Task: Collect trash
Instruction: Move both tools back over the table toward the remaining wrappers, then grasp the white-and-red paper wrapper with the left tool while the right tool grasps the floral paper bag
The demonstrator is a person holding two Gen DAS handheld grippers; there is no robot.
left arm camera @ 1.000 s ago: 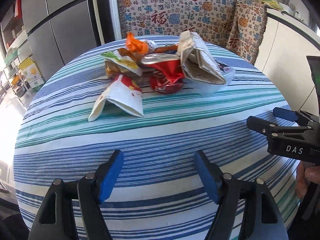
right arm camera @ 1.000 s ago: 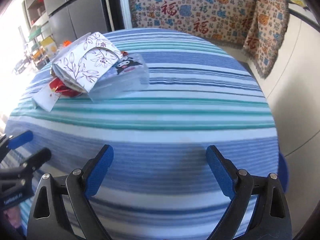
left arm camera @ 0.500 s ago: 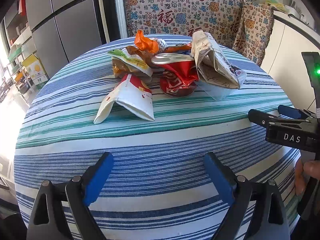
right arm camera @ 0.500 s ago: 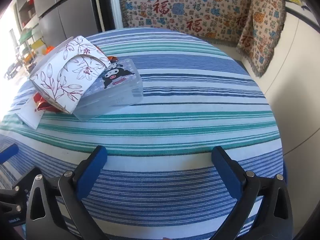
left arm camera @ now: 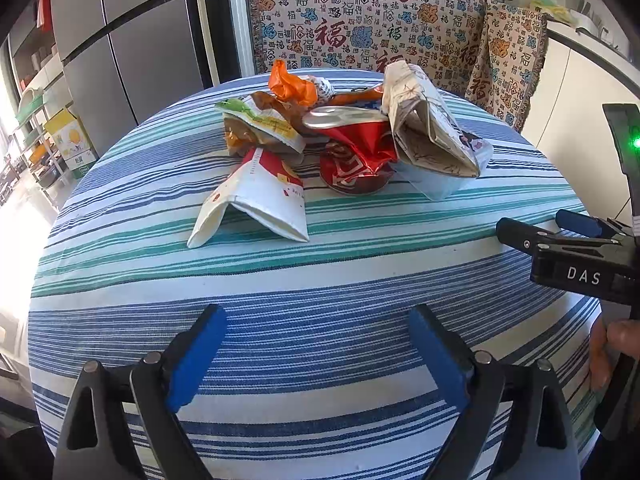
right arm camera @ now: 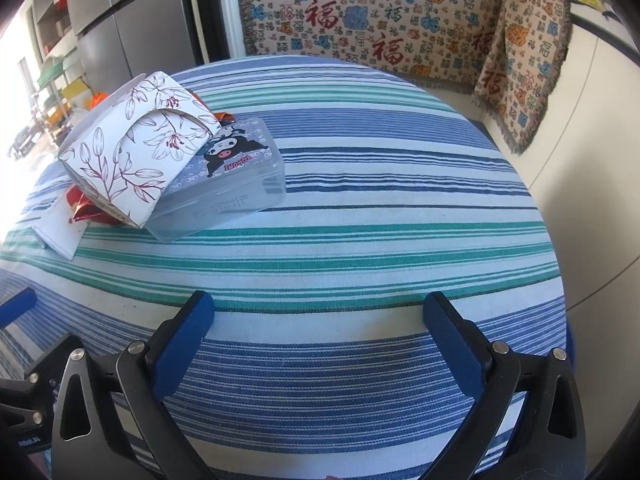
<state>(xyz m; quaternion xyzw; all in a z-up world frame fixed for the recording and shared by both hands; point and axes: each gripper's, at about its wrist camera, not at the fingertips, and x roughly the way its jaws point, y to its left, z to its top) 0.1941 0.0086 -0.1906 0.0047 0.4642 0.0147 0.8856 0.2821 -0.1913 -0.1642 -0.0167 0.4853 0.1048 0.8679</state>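
A pile of trash lies at the far middle of a round table with a striped cloth (left arm camera: 320,280). In it are a folded white carton (left arm camera: 256,204), a crushed red can (left arm camera: 356,160), a floral paper box (left arm camera: 424,128), a snack bag (left arm camera: 260,124) and an orange wrapper (left arm camera: 290,84). The floral paper box (right arm camera: 132,152) leans on a clear plastic box (right arm camera: 228,184) with a cartoon sticker. My left gripper (left arm camera: 316,320) hangs open over the near cloth, well short of the pile, nothing between its fingers. My right gripper (right arm camera: 319,304) is open too, empty, right of the pile; its side shows in the left wrist view (left arm camera: 560,236).
A bench draped in patterned fabric (left arm camera: 360,28) stands behind the table. Grey cabinet doors (left arm camera: 132,40) are at the back left, a white counter (left arm camera: 580,92) at the right. A hand (left arm camera: 612,344) holds the right gripper's handle. The striped cloth (right arm camera: 400,220) reaches the table's right edge.
The jaws of both grippers have spread wider. In the right wrist view the floral box and plastic box have slid a little left and down. The pile itself has not moved.
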